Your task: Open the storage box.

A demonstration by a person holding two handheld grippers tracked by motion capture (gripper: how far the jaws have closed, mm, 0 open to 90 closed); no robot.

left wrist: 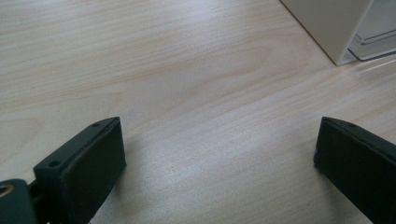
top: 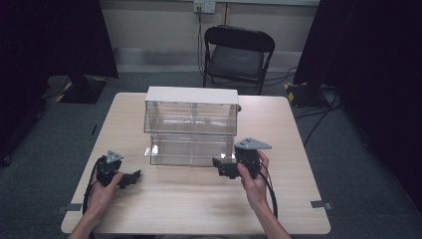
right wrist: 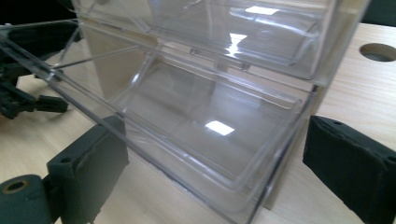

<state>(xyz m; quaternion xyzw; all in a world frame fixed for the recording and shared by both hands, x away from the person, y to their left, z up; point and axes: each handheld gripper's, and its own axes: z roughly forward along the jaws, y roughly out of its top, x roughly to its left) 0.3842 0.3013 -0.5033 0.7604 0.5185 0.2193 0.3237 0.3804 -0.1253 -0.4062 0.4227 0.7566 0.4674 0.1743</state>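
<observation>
Right gripper view: the right gripper (right wrist: 215,172) has its jaws wide apart, with the corner of the clear plastic box (right wrist: 196,93) right between them. Left gripper (left wrist: 219,158) is spread too, over bare table (left wrist: 163,70), box off to its side.

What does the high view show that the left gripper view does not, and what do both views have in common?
The high view alone has the folding chair, the clear two-tier box as a whole, the right gripper at its lower right corner, and both hands. The left gripper view alone has the left gripper up close, open, with bare wood between its jaws. Both share the wooden table and the box's white side panel.
</observation>
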